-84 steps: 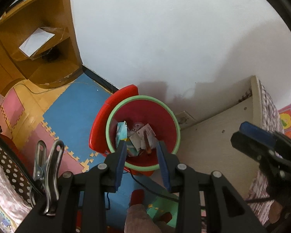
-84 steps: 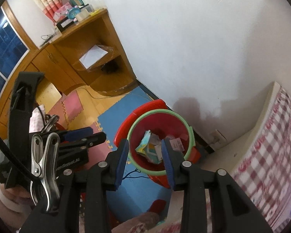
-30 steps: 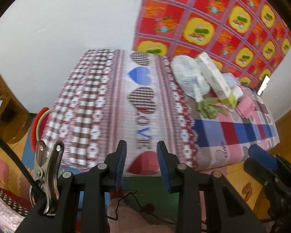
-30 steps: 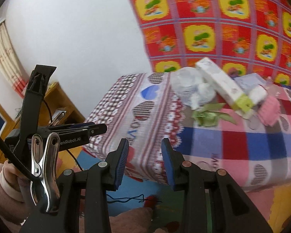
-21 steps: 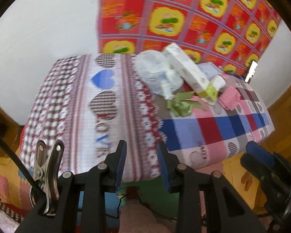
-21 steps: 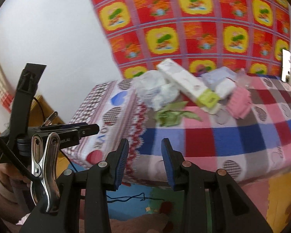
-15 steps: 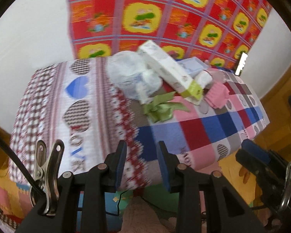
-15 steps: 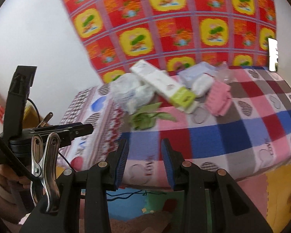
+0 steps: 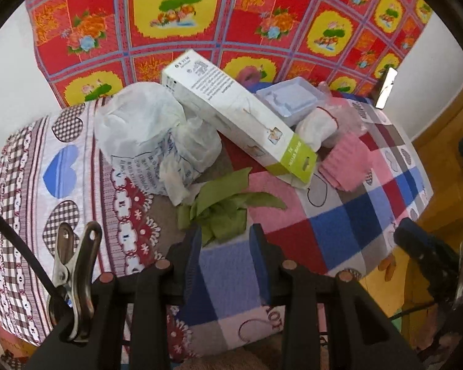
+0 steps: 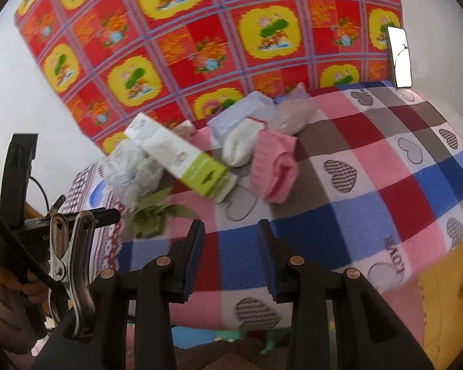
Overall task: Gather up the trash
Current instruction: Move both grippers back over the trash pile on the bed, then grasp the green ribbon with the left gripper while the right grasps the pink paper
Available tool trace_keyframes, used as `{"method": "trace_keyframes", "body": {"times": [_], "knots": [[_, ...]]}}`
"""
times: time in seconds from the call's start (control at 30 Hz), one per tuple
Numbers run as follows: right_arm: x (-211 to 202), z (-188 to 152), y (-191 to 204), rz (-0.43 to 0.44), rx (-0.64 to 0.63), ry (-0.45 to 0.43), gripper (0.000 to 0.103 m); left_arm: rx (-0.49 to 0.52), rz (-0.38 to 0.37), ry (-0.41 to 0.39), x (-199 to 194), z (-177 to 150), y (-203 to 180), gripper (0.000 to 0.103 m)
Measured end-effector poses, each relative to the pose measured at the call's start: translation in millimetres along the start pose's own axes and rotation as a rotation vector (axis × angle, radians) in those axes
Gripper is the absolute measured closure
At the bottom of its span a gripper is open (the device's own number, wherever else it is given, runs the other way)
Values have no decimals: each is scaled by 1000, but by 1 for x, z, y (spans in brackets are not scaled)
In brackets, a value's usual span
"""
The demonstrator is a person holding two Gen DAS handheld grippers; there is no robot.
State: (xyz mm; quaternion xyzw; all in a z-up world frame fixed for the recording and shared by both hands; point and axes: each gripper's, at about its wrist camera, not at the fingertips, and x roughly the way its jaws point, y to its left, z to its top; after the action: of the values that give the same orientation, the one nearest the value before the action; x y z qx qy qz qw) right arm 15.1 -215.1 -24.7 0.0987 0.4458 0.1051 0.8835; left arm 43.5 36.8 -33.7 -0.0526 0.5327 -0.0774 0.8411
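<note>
Left wrist: crumpled green paper scrap (image 9: 222, 209), white-and-green carton (image 9: 234, 117) behind.

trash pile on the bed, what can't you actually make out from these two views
- Long white box: its print is too small to read in the left wrist view, motion-blurred in the right wrist view.
- White plastic bag: contents hidden by its own crumpled skin.
- Pale blue tray: its near part is hidden behind the box.
- Green scraps: the near edge sits behind the left gripper's fingers.
- Trash bin: in neither view.
</note>
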Motion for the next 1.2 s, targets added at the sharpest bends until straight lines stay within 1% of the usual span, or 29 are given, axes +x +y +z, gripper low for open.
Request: {"method": "trace_keyframes", "body": {"times": [0.1,0.2,0.27,0.3,0.33,0.43,0.57,0.73,0.97,1.0,1.07,1.2], "knots": [[11,11,-17,21,-6,27,67,-8,20,12,11,6,-7,69],[22,23,-32,52,-33,55,67,-50,49,26,21,11,-13,69],[30,30,-41,53,-46,68,61,-84,69,29,24,13,-16,69],[34,32,-45,59,-51,78,56,-100,80,28,26,14,-17,69],[36,34,-47,68,-54,85,54,-120,100,22,28,15,-18,69],[48,40,-55,105,-75,115,53,-192,157,11,34,16,-17,69],[57,46,-57,148,-90,126,53,-271,172,15,41,15,-15,69],[67,51,-55,163,-128,124,53,-330,211,17,50,12,-12,69],[83,56,-55,180,-120,153,53,-387,241,24,56,8,0,69],[86,56,-54,184,-123,156,53,-396,244,25,57,8,2,68],[89,57,-54,187,-118,164,53,-414,242,28,60,6,8,58],[94,56,-56,211,-102,174,53,-434,235,44,67,5,16,56]]}}
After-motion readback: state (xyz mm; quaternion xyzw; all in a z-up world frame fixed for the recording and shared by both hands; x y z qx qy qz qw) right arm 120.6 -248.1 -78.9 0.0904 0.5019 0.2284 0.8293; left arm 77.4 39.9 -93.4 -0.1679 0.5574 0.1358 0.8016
